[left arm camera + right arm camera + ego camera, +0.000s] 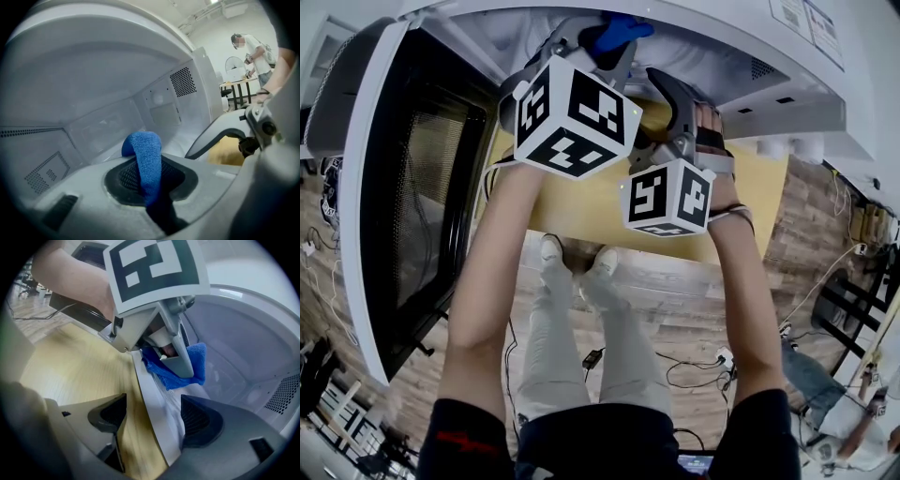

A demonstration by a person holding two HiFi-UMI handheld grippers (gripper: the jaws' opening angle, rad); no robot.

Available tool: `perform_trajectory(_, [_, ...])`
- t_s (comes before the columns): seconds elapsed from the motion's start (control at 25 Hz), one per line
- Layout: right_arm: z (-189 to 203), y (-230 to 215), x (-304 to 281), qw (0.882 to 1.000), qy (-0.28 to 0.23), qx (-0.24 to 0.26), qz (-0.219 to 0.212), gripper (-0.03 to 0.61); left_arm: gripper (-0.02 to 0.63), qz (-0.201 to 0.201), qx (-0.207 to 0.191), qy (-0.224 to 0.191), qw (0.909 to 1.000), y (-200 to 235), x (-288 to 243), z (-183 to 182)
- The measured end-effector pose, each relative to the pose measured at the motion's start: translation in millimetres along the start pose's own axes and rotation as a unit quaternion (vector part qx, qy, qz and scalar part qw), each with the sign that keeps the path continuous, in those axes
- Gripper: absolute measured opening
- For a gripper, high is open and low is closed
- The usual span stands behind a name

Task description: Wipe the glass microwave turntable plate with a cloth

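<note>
Inside the open white microwave oven (722,42), the left tool (152,194) is clamped on a folded blue cloth (145,154). At the microwave's front edge, the right tool (154,419) has its jaws apart astride a pale strip (151,401), beside the yellow wooden worktop (70,366). I cannot tell whether that strip is the glass plate's rim.

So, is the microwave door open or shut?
Open. The microwave door stands swung out at the head view's left, and the left gripper holds the blue cloth inside the cavity.
</note>
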State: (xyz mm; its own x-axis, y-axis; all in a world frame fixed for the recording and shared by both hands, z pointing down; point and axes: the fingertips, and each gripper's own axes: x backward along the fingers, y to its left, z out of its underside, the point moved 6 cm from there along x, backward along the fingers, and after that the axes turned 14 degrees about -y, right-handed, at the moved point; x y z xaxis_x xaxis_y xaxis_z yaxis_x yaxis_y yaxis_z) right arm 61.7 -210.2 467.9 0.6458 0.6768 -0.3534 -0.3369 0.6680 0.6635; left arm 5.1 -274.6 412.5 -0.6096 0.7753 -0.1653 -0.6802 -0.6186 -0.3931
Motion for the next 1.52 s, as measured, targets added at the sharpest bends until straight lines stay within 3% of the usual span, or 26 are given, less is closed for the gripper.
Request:
perform_trajectory(0.56, [1, 0, 2, 1.000, -0.005, -0.001, 0.004, 0.319, 0.057, 0.058, -0.041, -0.010, 0.9974, -27, -14, -14])
perform_trajectory(1.16, [1, 1, 1, 1.000, -0.005, 0.000, 0.005, 0.318, 0.057, 0.057, -0.054, -0.003, 0.9969, -22, -14, -8])
perform_trajectory(1.52, [1, 0, 2, 1.000, -0.006, 0.000, 0.007, 0.318, 0.057, 0.011, -0.078, 0.020, 0.9967, 0, -11, 5])
